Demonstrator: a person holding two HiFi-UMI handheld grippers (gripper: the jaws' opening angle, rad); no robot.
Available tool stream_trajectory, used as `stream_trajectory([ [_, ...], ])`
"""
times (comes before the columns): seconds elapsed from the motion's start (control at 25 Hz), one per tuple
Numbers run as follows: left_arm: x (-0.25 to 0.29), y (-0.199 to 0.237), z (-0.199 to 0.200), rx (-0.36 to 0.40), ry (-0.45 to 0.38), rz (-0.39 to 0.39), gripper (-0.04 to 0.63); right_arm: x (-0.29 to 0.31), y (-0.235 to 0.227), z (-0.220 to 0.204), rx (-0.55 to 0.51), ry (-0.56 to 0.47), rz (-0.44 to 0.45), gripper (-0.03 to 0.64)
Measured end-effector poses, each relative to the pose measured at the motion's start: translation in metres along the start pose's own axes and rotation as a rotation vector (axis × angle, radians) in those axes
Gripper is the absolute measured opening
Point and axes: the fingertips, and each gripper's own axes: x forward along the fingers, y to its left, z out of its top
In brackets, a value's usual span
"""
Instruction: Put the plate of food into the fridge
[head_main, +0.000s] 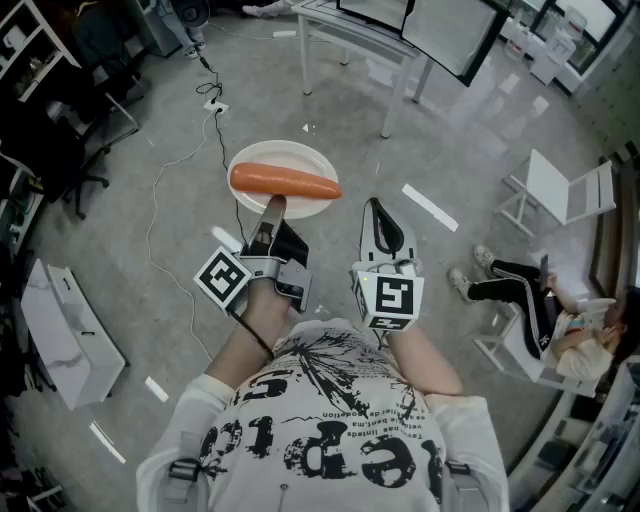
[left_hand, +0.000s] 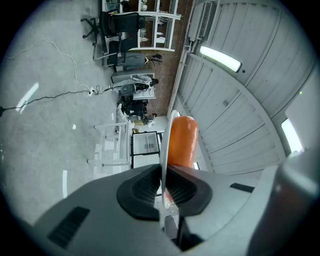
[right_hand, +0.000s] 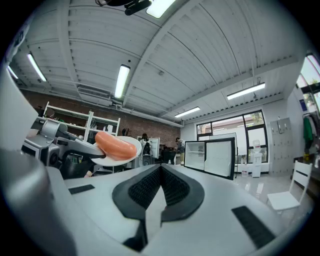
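**Plate held by its rim, fridge well apart**

Much of the white plate (head_main: 285, 153) is hard to read. In the head view its near rim is covered by the left gripper (head_main: 272, 205), and its middle lies under the orange food piece (head_main: 285, 181). In the left gripper view the plate (left_hand: 165, 150) shows edge-on as a thin white line. There the lower end of the food (left_hand: 181, 142) is cut off behind the jaws. Whether the food is a carrot or a sausage cannot be told.

The left gripper (left_hand: 162, 185) is clamped on the plate's rim, one pad on each face. It holds the plate in the air over the grey floor (head_main: 120, 230), in front of the person. The right gripper (right_hand: 161, 185) has its jaws together with nothing between them. It is just beside the left one, not touching the plate.

The food's long axis runs across the plate, from the person's left to right, crosswise to the left gripper. Its thick end points left and its narrower tip points right.

A small fridge (right_hand: 207, 156) with its door open stands far across the floor. Its inside is too small to make out.
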Motion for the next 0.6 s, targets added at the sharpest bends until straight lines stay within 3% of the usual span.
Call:
stream_trajectory([
  [0.6, -0.009, -0.006, -0.001, 0.015, 0.037, 0.011, 0.034, -0.008, 0.006, 0.007, 0.005, -0.028, -0.018, 0.0],
])
